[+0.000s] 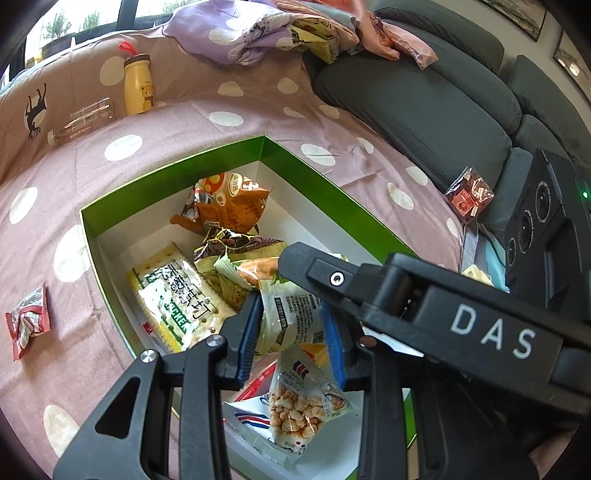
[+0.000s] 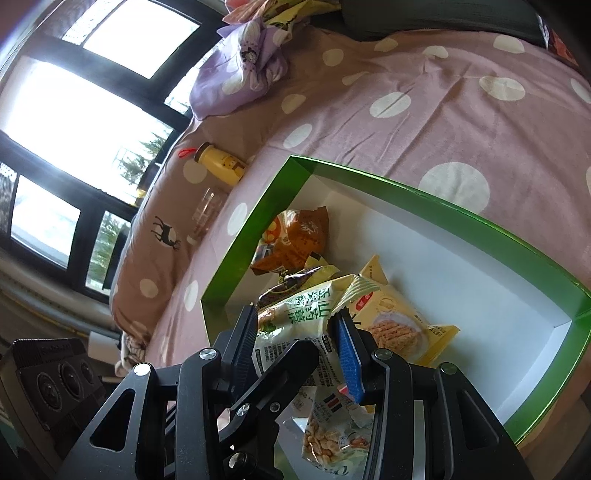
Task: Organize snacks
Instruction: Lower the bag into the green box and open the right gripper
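A green box (image 1: 177,173) with a white floor sits on the polka-dot bed cover and holds several snack packs. My left gripper (image 1: 293,334) hangs over the box, jaws open, with a white-green snack pack (image 1: 291,317) between the pads; whether they touch it is unclear. My right gripper (image 2: 297,345) is over the same pack (image 2: 295,321), and its finger (image 1: 332,277) crosses the left wrist view; its jaws stand apart on either side of the pack. An orange pack (image 1: 229,203), a cracker pack (image 1: 173,299) and a peanut pack (image 1: 295,402) lie inside. Two packs lie outside: a red-white one (image 1: 27,325) and a red one (image 1: 469,195).
A yellow bear bottle (image 1: 138,85) and a clear bottle (image 1: 81,122) lie on the cover beyond the box. A purple bundle of cloth (image 1: 236,33) and a grey sofa cushion (image 1: 417,92) stand at the back. A large window (image 2: 66,110) is to the left.
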`<state>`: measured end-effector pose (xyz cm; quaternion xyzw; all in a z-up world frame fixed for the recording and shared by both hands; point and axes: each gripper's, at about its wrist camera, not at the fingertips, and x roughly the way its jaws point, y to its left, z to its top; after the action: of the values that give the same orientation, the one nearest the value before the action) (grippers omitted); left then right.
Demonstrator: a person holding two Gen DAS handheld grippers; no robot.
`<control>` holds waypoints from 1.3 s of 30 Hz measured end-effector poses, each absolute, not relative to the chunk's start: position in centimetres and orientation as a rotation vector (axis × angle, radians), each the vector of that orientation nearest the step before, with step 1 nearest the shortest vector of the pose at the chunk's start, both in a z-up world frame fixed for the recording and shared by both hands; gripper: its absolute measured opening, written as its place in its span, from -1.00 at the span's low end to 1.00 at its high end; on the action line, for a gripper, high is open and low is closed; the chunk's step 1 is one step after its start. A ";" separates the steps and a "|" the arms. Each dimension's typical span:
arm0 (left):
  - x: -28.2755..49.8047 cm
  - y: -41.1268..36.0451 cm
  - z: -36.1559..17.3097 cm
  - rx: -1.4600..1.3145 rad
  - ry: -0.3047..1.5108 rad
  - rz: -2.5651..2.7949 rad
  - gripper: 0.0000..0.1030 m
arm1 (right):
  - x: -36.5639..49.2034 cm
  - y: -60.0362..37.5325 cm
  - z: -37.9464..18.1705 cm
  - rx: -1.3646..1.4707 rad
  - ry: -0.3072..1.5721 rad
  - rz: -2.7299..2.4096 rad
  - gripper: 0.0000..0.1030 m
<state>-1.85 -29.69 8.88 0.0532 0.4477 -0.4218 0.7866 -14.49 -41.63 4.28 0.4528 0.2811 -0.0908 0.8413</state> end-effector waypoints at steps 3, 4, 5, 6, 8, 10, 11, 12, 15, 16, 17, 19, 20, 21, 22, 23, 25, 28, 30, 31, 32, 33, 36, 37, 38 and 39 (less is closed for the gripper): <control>-1.8 -29.9 8.6 0.120 0.978 -0.903 -0.39 | -14.3 -41.7 4.1 0.962 0.604 -0.199 -0.12; -1.7 -30.0 8.5 0.122 0.982 -0.902 -0.39 | -14.3 -41.8 4.0 0.965 0.606 -0.200 -0.12; -1.7 -30.1 8.5 0.125 0.985 -0.904 -0.39 | -14.2 -41.8 3.9 0.968 0.610 -0.201 -0.12; -1.7 -30.1 8.4 0.126 0.989 -0.907 -0.39 | -14.2 -41.9 3.8 0.970 0.613 -0.203 -0.12; -1.7 -30.2 8.3 0.125 0.993 -0.913 -0.39 | -14.2 -41.9 3.8 0.971 0.617 -0.211 -0.12; -1.7 -30.3 8.1 0.126 0.997 -0.917 -0.39 | -14.2 -42.0 3.7 0.971 0.618 -0.219 -0.12; -1.6 -30.3 8.1 0.127 1.001 -0.916 -0.39 | -14.2 -42.0 3.7 0.970 0.620 -0.221 -0.12; -1.6 -30.4 8.0 0.128 1.004 -0.914 -0.39 | -14.1 -42.0 3.6 0.971 0.622 -0.222 -0.12; -1.4 -30.4 7.8 0.130 1.011 -0.907 -0.39 | -13.9 -42.1 3.3 0.978 0.632 -0.218 -0.12; -1.4 -30.4 7.7 0.128 1.013 -0.907 -0.39 | -13.9 -42.1 3.2 0.978 0.632 -0.218 -0.12; -1.4 -30.4 7.7 0.128 1.014 -0.908 -0.39 | -13.9 -42.1 3.2 0.977 0.632 -0.220 -0.12; -1.4 -30.5 7.7 0.130 1.016 -0.909 -0.39 | -13.9 -42.1 3.2 0.978 0.630 -0.220 -0.12; -1.3 -30.5 7.6 0.132 1.019 -0.910 -0.39 | -13.9 -42.2 3.2 0.977 0.632 -0.220 -0.12; -1.2 -30.5 7.6 0.133 1.023 -0.909 -0.38 | -13.8 -42.2 3.2 0.978 0.633 -0.220 -0.12; -1.2 -30.5 7.5 0.133 1.027 -0.907 -0.38 | -13.8 -42.2 3.1 0.980 0.635 -0.222 -0.12; -1.1 -30.5 7.5 0.132 1.029 -0.906 -0.38 | -13.8 -42.2 3.0 0.980 0.637 -0.224 -0.12; -1.1 -30.5 7.4 0.130 1.031 -0.906 -0.38 | -13.7 -42.2 3.0 0.979 0.640 -0.229 -0.12; -1.0 -30.5 7.2 0.127 1.041 -0.903 -0.38 | -13.7 -42.2 2.9 0.977 0.645 -0.236 -0.12; -0.9 -30.5 7.1 0.128 1.050 -0.898 -0.38 | -13.6 -42.3 2.8 0.975 0.654 -0.247 -0.12; -1.0 -30.5 7.0 0.128 1.050 -0.899 -0.37 | -13.5 -42.3 2.7 0.973 0.658 -0.251 -0.12; -0.9 -30.5 7.0 0.127 1.050 -0.899 -0.37 | -13.5 -42.3 2.7 0.975 0.660 -0.254 -0.12; -0.9 -30.5 7.0 0.127 1.050 -0.898 -0.37 | -13.6 -42.3 2.6 0.978 0.661 -0.254 -0.12; -0.9 -30.5 7.0 0.129 1.056 -0.895 -0.37 | -13.6 -42.3 2.6 0.977 0.666 -0.264 -0.12; -0.9 -30.5 6.9 0.130 1.058 -0.894 -0.37 | -13.6 -42.3 2.6 0.976 0.668 -0.269 -0.12; -0.9 -30.5 6.9 0.131 1.060 -0.892 -0.37 | -13.5 -42.3 2.6 0.974 0.669 -0.273 -0.12; -0.8 -30.5 6.9 0.131 1.062 -0.890 -0.37 | -13.5 -42.3 2.6 0.974 0.671 -0.277 -0.12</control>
<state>-0.83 -30.52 6.88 0.0602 0.4893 -0.4098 0.7675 -13.53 -42.31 2.59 0.4575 0.3153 -0.1303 0.8212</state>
